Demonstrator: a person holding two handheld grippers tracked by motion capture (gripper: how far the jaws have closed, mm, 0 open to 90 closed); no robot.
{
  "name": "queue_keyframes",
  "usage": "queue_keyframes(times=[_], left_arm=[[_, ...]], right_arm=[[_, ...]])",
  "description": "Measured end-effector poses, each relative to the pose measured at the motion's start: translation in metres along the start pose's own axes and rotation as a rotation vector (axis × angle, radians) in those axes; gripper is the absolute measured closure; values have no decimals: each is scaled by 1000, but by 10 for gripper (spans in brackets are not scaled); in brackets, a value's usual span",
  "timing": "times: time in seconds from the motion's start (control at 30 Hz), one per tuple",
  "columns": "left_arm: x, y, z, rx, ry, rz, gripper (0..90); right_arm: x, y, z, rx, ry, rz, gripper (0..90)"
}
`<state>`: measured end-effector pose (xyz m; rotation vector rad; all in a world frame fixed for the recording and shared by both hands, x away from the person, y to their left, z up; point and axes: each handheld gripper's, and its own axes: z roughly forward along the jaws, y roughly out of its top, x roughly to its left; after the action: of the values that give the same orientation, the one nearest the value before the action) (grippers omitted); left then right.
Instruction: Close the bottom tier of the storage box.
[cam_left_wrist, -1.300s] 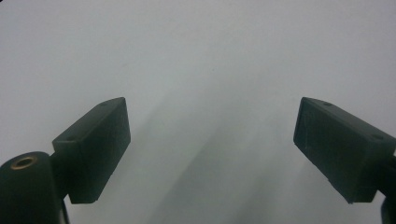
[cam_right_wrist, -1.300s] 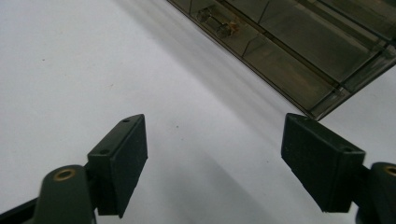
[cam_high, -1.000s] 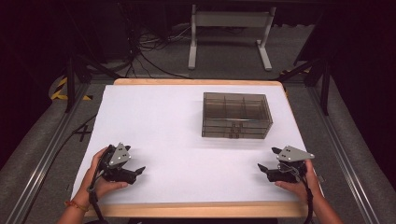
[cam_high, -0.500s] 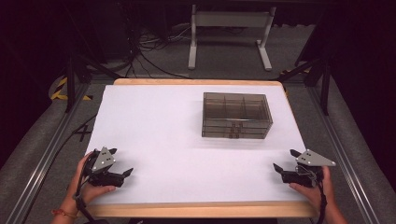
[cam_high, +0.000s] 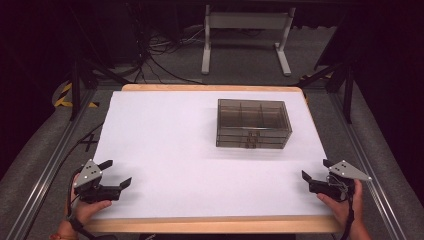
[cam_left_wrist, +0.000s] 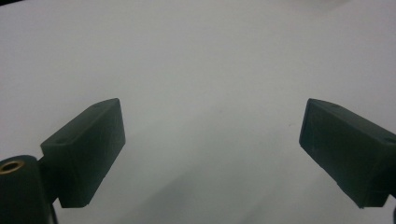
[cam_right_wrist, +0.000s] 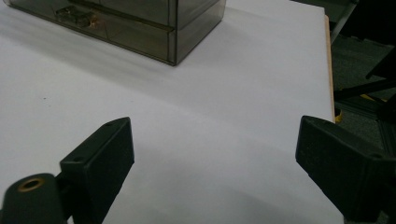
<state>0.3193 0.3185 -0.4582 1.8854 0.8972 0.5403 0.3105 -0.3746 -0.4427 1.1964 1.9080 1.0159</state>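
Resting near the bench's front corners, the left gripper and right gripper are gaping wide, holding nothing; the right's jaws have just been opening; the smoky compartment box is sitting toward the far right edge

We see a white sheet covering a table with a pale wooden rim, set on grey carpet between two metal rails. Beyond the far edge we see a white stand frame and black cables lying loose. At the left we find yellow-and-black tape and a black cross on the floor.
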Motion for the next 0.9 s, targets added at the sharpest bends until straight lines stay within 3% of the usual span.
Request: queue_keyframes(times=[0.2, 0.27, 0.47, 0.9], left_arm=[[6, -5, -8, -78, -4, -60, 75], [6, -5, -9, -93, 3, -63, 75], [2, -5, -8, -84, 20, -29, 76], [1, -5, -8, -84, 19, -27, 79]], right_arm=[[-4, -3, -5, -51, -33, 58, 121], [-6, -4, -6, -62, -39, 81, 121], [-6, -4, -6, -56, -46, 86, 121], [-6, -4, -5, -55, -45, 88, 118]])
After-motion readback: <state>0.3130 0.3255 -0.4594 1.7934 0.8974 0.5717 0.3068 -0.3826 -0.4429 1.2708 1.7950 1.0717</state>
